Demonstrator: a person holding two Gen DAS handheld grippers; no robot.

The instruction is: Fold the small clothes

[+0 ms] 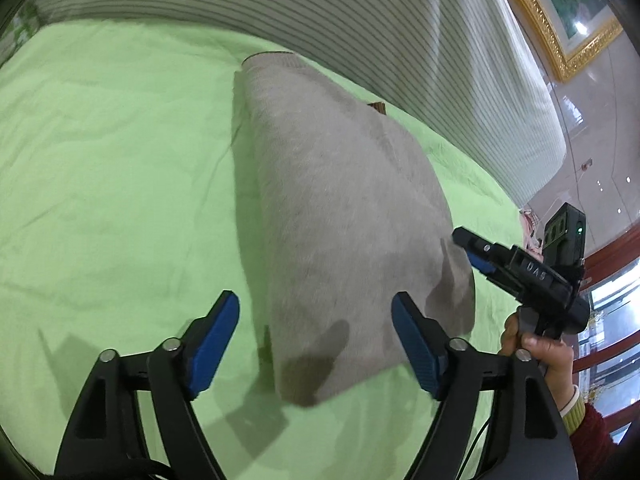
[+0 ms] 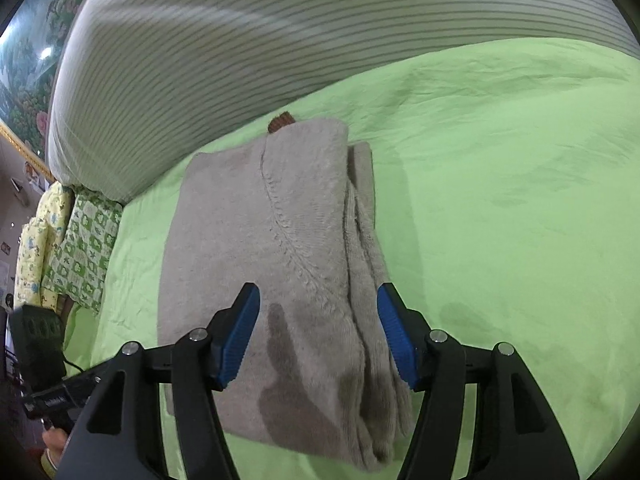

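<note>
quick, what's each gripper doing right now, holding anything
Left gripper: open, holding nothing, above the folded grey sweater.
Right gripper: open, holding nothing, also over the sweater.

A green sheet point(image 2: 500, 160) covers the bed — striped bedding point(image 2: 240, 40) behind, gold-framed picture point(image 1: 560, 20) beyond.

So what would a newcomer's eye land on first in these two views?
The folded beige sweater lying mid-frame on the bright green bedsheet. Next, the blue-padded left claw and right claw, each open above its near end without touching it. Behind lies a striped grey-white duvet.
</note>
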